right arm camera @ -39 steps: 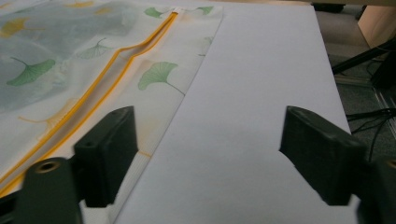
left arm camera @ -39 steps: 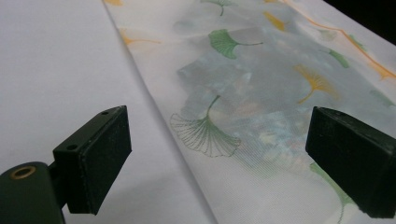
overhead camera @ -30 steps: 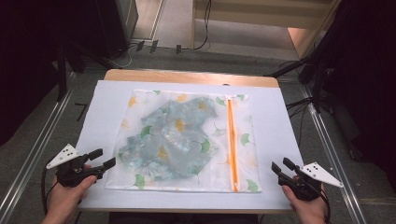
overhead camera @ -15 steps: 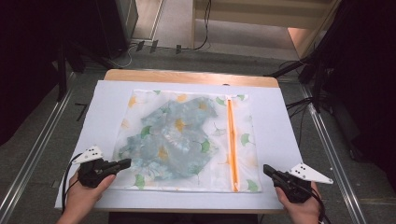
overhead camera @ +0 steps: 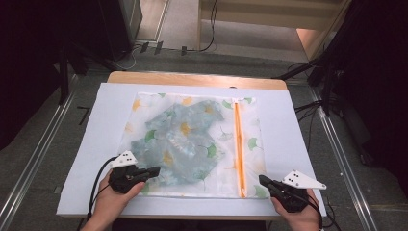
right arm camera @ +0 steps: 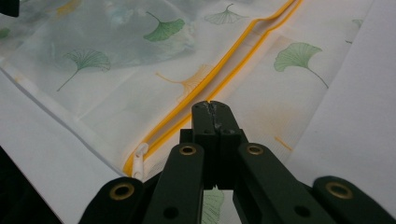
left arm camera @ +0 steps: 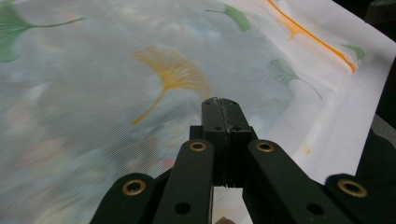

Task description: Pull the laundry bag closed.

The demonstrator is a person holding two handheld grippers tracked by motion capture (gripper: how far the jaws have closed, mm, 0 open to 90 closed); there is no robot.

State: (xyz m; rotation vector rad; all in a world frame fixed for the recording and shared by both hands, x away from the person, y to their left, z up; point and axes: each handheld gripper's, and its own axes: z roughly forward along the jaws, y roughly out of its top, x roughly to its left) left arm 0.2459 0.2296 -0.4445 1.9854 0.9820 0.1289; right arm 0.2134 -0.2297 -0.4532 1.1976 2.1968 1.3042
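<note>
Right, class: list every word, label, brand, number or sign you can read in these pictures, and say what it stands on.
None: no readable text anywhere.
The mesh laundry bag bears only printed ginkgo leaves and an orange zipper.
The grey plates on the left gripper and right gripper show only dark dots.

Each hand holds a black tool with two jaws. The left gripper [overhead camera: 155, 170] has a small white plate with three corners on top, and the plate has a few dark dots on it. A thin black cable loops out from its back. The right gripper [overhead camera: 262, 179] wears a plate like that too, a bit longer and pale grey, with dark dots. Up close, the jaws are flat black bars with round gold rings like little rivets and small plain holes. The tips look scuffed and grey. The arms are bare, with no sleeves.
</note>
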